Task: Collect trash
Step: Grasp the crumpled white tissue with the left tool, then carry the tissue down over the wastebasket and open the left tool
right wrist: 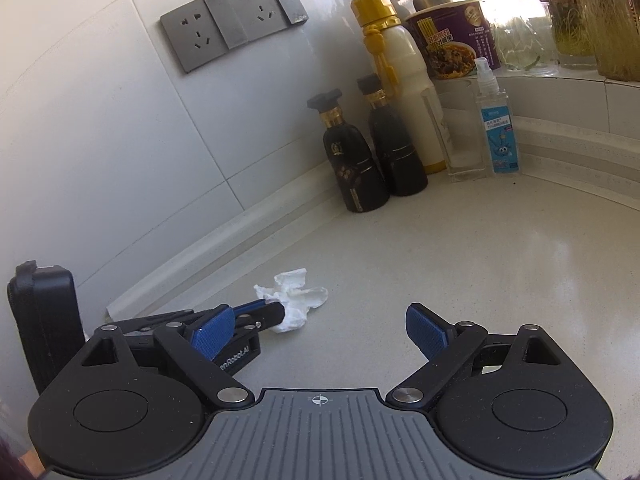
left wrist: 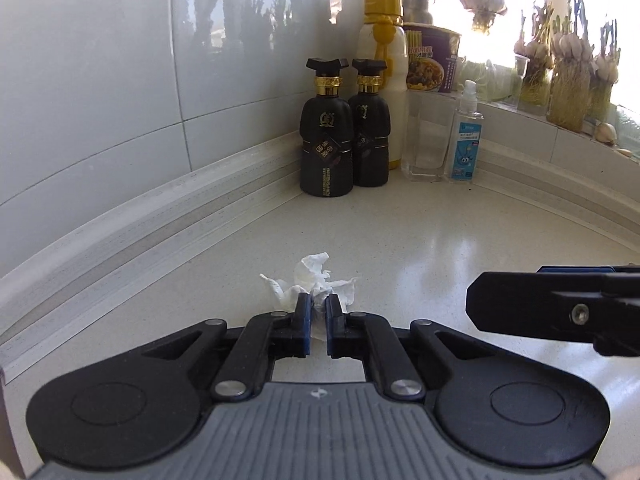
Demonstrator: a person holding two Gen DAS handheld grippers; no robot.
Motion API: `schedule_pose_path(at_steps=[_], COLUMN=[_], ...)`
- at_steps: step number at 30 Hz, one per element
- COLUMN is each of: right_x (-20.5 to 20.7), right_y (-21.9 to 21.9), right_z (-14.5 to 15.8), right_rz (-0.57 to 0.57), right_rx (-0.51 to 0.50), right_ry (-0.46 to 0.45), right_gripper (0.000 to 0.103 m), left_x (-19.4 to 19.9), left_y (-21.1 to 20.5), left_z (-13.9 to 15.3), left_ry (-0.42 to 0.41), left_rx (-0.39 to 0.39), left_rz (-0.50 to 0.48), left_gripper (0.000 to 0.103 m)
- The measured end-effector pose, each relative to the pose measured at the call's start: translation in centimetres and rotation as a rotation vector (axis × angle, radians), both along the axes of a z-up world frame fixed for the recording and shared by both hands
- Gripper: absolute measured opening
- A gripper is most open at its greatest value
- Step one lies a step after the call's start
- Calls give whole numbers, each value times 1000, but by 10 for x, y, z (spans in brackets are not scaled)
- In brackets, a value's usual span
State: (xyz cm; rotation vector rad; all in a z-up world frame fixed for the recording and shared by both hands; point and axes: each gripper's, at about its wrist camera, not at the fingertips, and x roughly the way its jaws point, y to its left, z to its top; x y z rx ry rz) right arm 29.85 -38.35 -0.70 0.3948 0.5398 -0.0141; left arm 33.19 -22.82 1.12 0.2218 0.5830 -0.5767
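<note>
A crumpled white tissue (left wrist: 316,280) lies on the pale countertop (left wrist: 420,248). My left gripper (left wrist: 318,312) is shut on the tissue, its blue pads pinching the near part of it. In the right wrist view the tissue (right wrist: 294,300) shows with the left gripper's fingertips (right wrist: 272,312) clamped on it at the counter. My right gripper (right wrist: 320,332) is open and empty, to the right of the tissue and slightly above the counter. Its finger also shows at the right edge of the left wrist view (left wrist: 552,304).
Two black bottles (left wrist: 344,136) stand in the far corner with a white bottle with a yellow cap (left wrist: 384,80), a glass (left wrist: 426,140), a spray bottle (left wrist: 466,136) and a noodle cup (left wrist: 432,60). Garlic bunches (left wrist: 568,64) sit on the sill. Wall sockets (right wrist: 232,20) are above.
</note>
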Motion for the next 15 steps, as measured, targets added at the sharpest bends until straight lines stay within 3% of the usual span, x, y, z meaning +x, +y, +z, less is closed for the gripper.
schedule_pose_path(at_steps=[15], right_x=[-47], right_y=[99], right_z=[28], right_rz=[124], right_rx=[-55], right_ry=[20], right_gripper=[94], left_x=[-78], left_y=[104], left_z=[37], left_ry=[-7], left_rx=[-54], left_rz=[54], left_gripper=[6])
